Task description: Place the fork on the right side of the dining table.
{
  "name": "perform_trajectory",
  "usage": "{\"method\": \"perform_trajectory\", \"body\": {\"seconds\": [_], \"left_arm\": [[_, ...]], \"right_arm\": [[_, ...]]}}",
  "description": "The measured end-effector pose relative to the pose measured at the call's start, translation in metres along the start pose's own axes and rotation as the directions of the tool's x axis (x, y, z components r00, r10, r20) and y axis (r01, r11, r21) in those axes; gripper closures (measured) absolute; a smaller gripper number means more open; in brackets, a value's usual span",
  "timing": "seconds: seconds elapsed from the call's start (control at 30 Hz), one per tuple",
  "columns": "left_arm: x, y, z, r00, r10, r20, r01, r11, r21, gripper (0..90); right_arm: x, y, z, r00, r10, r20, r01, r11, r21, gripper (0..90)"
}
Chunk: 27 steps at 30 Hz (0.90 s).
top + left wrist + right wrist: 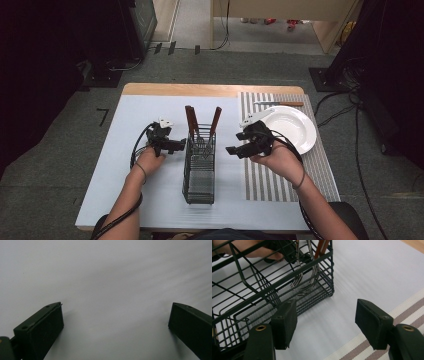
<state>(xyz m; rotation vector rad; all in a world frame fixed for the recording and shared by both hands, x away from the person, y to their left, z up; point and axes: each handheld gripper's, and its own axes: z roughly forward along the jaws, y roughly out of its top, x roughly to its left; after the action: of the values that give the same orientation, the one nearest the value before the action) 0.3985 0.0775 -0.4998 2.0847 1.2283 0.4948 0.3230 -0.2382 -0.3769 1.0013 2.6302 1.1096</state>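
On the counter (150, 200), your left gripper (181, 145) and right gripper (231, 149) were both released, empty, flanking the wire basket (200, 170) holding brown-handled cutlery (190, 120).

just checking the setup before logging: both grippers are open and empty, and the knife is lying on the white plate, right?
Not quite. The knife lies on the striped placemat beyond the white plate, not on it, as the high view shows. The left gripper and right gripper are indeed open and empty.
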Motion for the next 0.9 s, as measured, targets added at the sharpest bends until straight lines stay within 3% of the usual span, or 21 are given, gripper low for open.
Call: {"method": "perform_trajectory", "body": {"seconds": [0.4, 0.9], "left_arm": [[0.000, 0.000, 0.000, 1.0000, 0.000, 0.000, 0.000, 1.0000, 0.000, 0.0], [0.000, 0.000, 0.000, 1.0000, 0.000, 0.000, 0.000, 1.0000, 0.000, 0.0]], "right_arm": [[0.007, 0.015, -0.009, 0.9998, -0.019, -0.010, 0.019, 0.999, -0.033, 35.4], [0.012, 0.033, -0.008, 0.9988, -0.037, -0.031, 0.035, 0.997, -0.069, 36.5]]}}
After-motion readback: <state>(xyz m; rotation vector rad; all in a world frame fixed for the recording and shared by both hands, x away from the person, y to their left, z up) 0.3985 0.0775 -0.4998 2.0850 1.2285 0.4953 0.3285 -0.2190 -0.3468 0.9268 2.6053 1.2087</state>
